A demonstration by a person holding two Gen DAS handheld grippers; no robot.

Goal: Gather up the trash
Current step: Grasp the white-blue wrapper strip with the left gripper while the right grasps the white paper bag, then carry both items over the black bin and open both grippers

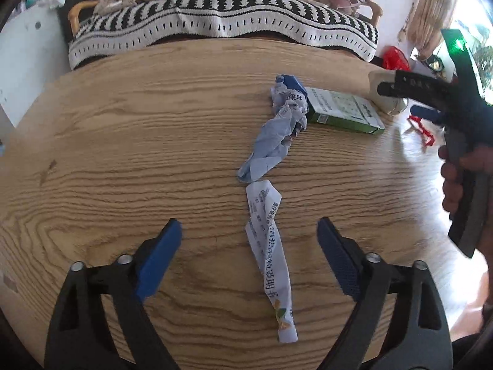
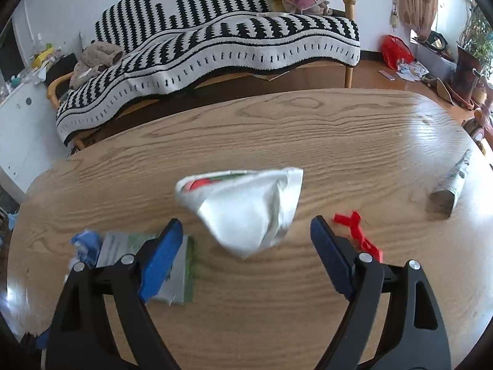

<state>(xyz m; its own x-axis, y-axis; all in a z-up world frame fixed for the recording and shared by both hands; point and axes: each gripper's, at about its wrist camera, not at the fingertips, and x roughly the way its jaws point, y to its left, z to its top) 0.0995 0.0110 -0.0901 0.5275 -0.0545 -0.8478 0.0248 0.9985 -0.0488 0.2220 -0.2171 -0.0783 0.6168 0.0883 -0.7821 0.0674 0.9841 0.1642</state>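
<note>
Trash on the wooden table [image 1: 123,129], counted across both wrist views: six pieces. Landmark for places: the green carton [image 1: 342,109].

1. Green carton: one flat rectangular cardboard box, white printed top, green edges, lying flat. Whether anything is in it cannot be told.
2. Blue-grey wrapper [image 1: 277,129]: one crumpled, twisted strip of thin film or paper, its upper end touching the carton's left end, the rest trailing toward the near edge of the table.
3. White leaflet [image 1: 268,246]: one long twisted sheet with blue print, nearer than the carton, just beyond the tail of the wrapper.
4. White pouch [image 2: 246,209]: one crumpled, roughly triangular bag, shiny, with a red and green print at its top edge; right of the carton. Blurred; contents not visible.
5. Red piece [image 2: 357,231]: one small bright red thing, thin and angular, further right of the carton past the pouch. Material unclear.
6. Rolled paper [image 2: 453,185]: one grey printed roll, far right of the carton, well apart.

Left gripper [image 1: 249,231]: blue-padded fingers spread wide, nothing held; the leaflet lies on the table between them, untouched. Right gripper [image 2: 246,231]: fingers likewise wide apart, empty, the pouch showing between and beyond the tips; contact not evident.

Behind the table: one striped black-and-white sofa [image 2: 215,40].
</note>
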